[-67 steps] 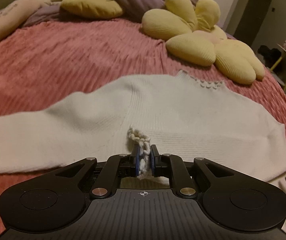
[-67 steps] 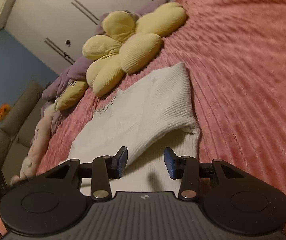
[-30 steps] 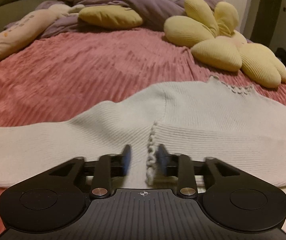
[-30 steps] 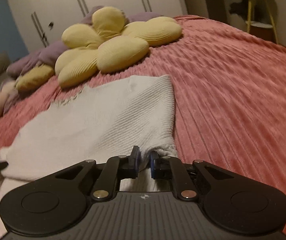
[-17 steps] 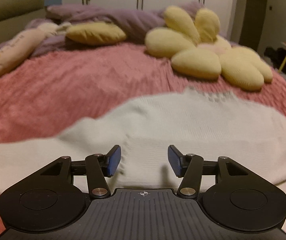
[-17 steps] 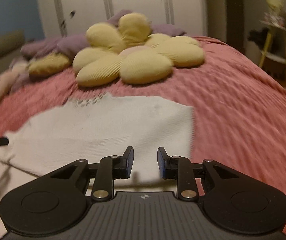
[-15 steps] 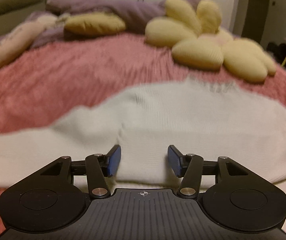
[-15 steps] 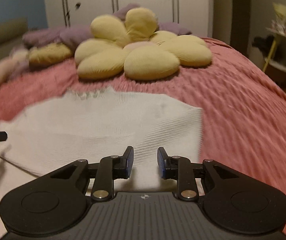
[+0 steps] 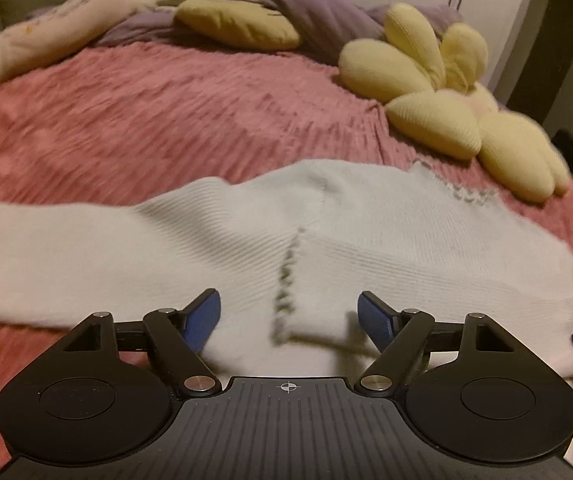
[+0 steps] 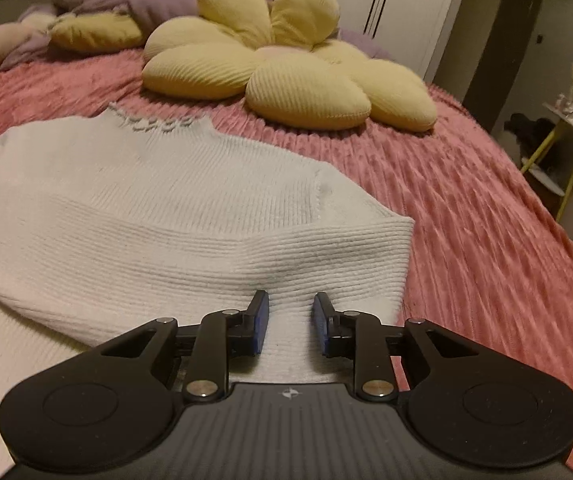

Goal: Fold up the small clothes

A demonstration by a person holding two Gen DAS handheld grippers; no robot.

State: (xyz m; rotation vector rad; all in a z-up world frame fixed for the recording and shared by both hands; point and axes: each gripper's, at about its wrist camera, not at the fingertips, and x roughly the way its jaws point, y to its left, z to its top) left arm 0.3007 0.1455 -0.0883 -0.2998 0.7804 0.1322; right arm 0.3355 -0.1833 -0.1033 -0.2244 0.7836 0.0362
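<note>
Sweater (image 9: 346, 232) lies flat on the pink bedspread (image 9: 158, 120), spread wide ahead of both grippers. Left gripper (image 9: 289, 318) hangs just above it with its jaws spread wide and nothing between them; the blue pads (image 9: 202, 322) frame a scalloped edge (image 9: 286, 280) that runs straight away from the gripper up to the armpit seam. To the left of that edge a long sleeve (image 9: 58, 248) stretches out flat, its cuff end near the frame's left side, with bare bedspread beyond and below it. Ahead, the trimmed neckline (image 9: 466, 194) sits far right, close to the flower cushion (image 9: 446, 120). A dark tip shows at the far right edge; what it is, I cannot tell.

Right gripper (image 10: 289, 322) is partly open, a modest gap between its pads (image 10: 260, 322), gripping nothing, poised over the ribbed fold of the other sleeve (image 10: 326, 252). That fold ends in a blunt edge just right of the gripper, and past it the bedspread (image 10: 486, 240) runs open all the way right. Ahead lies the neckline (image 10: 154, 122), then a strip of bedspread, then the flower cushion (image 10: 286, 64). A yellow pillow (image 10: 94, 32) and purple blanket (image 10: 126, 0) sit far back left.
</note>
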